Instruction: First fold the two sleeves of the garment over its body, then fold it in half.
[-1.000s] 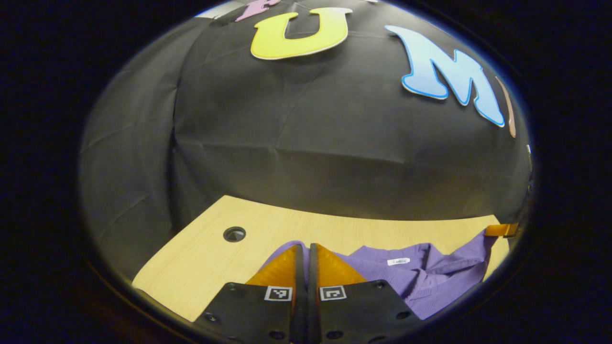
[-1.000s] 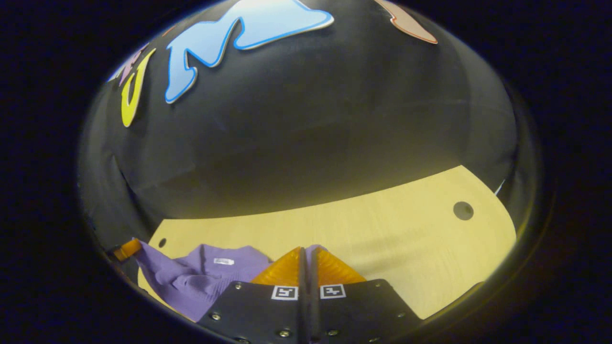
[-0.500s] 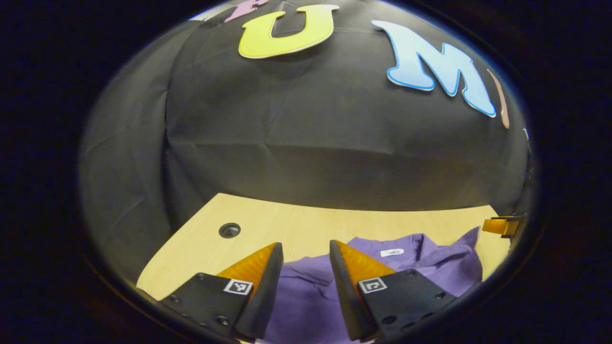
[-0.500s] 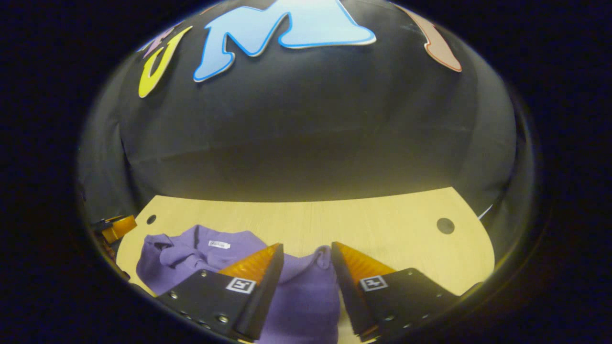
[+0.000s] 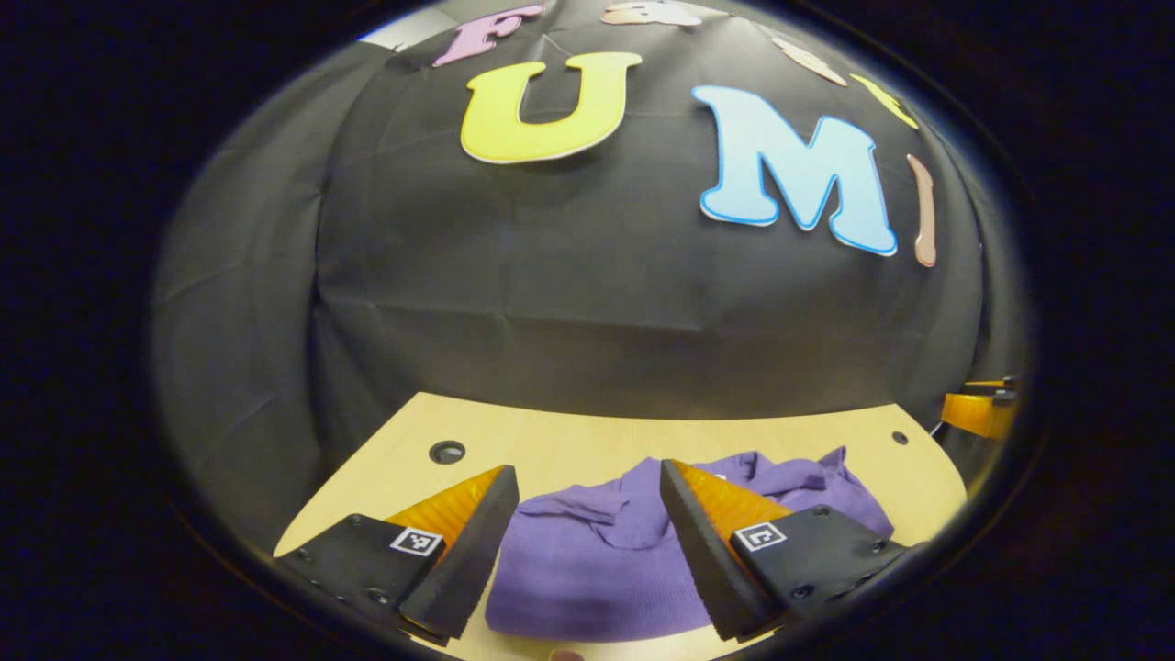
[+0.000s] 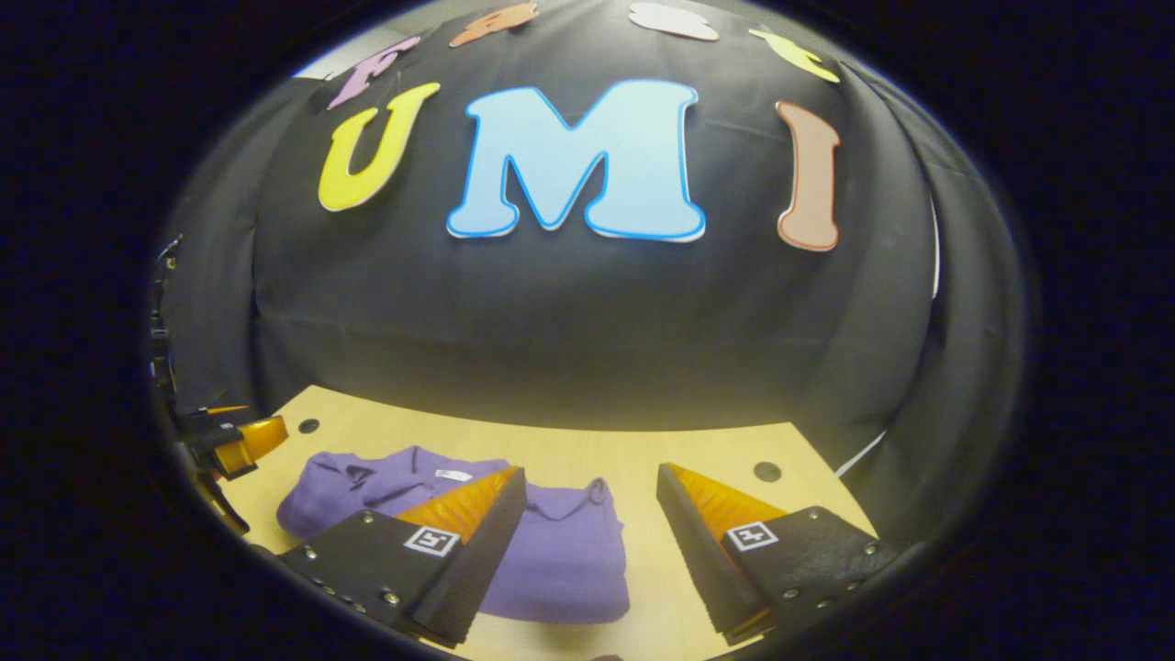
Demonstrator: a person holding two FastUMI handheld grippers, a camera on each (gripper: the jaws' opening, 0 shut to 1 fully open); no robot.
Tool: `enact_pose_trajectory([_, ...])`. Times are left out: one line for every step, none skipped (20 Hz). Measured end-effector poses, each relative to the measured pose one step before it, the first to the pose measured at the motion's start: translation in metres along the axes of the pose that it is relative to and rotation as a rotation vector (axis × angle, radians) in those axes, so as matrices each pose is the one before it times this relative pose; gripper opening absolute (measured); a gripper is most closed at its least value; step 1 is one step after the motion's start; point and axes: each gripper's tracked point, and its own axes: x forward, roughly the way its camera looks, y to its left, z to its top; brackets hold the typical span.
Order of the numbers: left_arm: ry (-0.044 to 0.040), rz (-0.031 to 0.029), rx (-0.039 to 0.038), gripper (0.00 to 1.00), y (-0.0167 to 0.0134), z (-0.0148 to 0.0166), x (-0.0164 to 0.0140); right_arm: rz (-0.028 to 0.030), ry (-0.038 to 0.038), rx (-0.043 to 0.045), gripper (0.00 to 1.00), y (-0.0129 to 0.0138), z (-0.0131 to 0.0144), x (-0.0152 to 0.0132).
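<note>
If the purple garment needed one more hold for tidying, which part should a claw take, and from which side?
Probably the rumpled collar end of the purple garment, farthest from the claws: its loose ridges stand up off the table and offer an edge. Come down from above with the left claw, open now. The near fold lies flat and smooth, so it is harder to pinch.

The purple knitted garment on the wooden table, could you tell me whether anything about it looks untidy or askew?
The purple knitted garment lies folded into a compact bundle on the light wooden table, but its far edge near the collar is bunched and rumpled rather than flat. Both tongs stand open, off it.
</note>
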Motion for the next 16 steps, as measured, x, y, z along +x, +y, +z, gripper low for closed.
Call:
enact_pose_trajectory([-0.01871, -0.01356, 0.00031, 1.0, -0.00202, 0.00562, -0.01325, -0.00992, -0.01918, -0.00078, 0.9, 0.00385, 0.0051, -0.01655])
enact_pose_trajectory([-0.01681, -0.00967, 0.00242, 0.99, -0.00094, 0.00513, -0.01274, -0.01057, -0.01535, -0.00597, 0.9, 0.00379, 0.00453, -0.01555])
enact_pose_trajectory([-0.01371, -0.01247, 0.00559, 0.99, 0.00161, 0.00611, -0.01231, -0.01164, -0.01492, -0.00568, 0.9, 0.00287, 0.00251, -0.01538])
enact_pose_trajectory([-0.02028, -0.0073, 0.00868, 0.99, 0.00175, 0.00699, -0.01467, -0.00779, -0.013, -0.00615, 0.9, 0.00374, 0.00407, -0.01523])
enact_pose_trajectory([-0.0194, -0.01144, 0.01008, 0.99, -0.00092, 0.0073, -0.01392, -0.00803, -0.01322, -0.00236, 0.9, 0.00481, 0.0029, -0.01252])
enact_pose_trajectory([-0.01568, -0.00842, 0.01329, 0.99, -0.00016, 0.00443, -0.01118, -0.00142, -0.00714, 0.00451, 0.9, 0.00544, 0.00276, -0.01336])
enact_pose_trajectory([-0.01257, -0.00724, 0.01343, 0.99, 0.00016, 0.00373, -0.0112, 0.00225, -0.00646, 0.00693, 0.89, 0.0066, -0.00013, -0.01134])
enact_pose_trajectory([-0.00961, -0.00517, 0.01324, 0.99, 0.00038, 0.00287, -0.01015, -0.00015, -0.00389, 0.00999, 0.89, 0.00445, 0.00029, -0.01071])
enact_pose_trajectory([-0.01297, -0.00512, 0.01387, 0.99, -0.00003, 0.00484, -0.00998, -0.00135, -0.00679, 0.00808, 0.89, 0.00231, 0.00032, -0.00805])
enact_pose_trajectory([-0.01165, -0.00123, 0.01379, 0.99, -0.00055, 0.00395, -0.0085, -0.00298, -0.005, 0.00366, 0.87, 0.00131, 0.00082, -0.00746])
enact_pose_trajectory([-0.01024, -0.00244, 0.01057, 0.99, -0.00139, 0.00248, -0.00766, -0.00594, -0.00525, -0.00054, 0.88, -0.00039, -0.00056, -0.00751])
enact_pose_trajectory([-0.01209, -0.00204, 0.00614, 0.99, -0.00191, 0.003, -0.00779, -0.00675, -0.00387, -0.00334, 0.88, -0.00191, 0.00022, -0.00723])
enact_pose_trajectory([-0.01411, -0.00194, 0.0056, 0.99, -0.00246, 0.00466, -0.00855, -0.00603, -0.01108, -0.004, 0.88, -0.00258, 0.00126, -0.00586])
enact_pose_trajectory([-0.01071, -0.00217, 0.00866, 0.99, -0.0039, 0.00296, -0.0076, -0.00389, -0.01141, -0.00257, 0.88, -0.00281, 0.00195, -0.00559])
enact_pose_trajectory([-0.01028, 0.00259, 0.00661, 0.99, -0.00332, 0.00326, -0.00992, -0.00132, -0.01647, -0.00096, 0.88, -0.00213, 0.00175, -0.00669])
enact_pose_trajectory([-0.01092, -0.00243, 0.00117, 0.99, -0.00596, 0.00531, -0.008, 0.00403, -0.01914, -0.00235, 0.88, -0.00323, 0.00402, -0.00418])
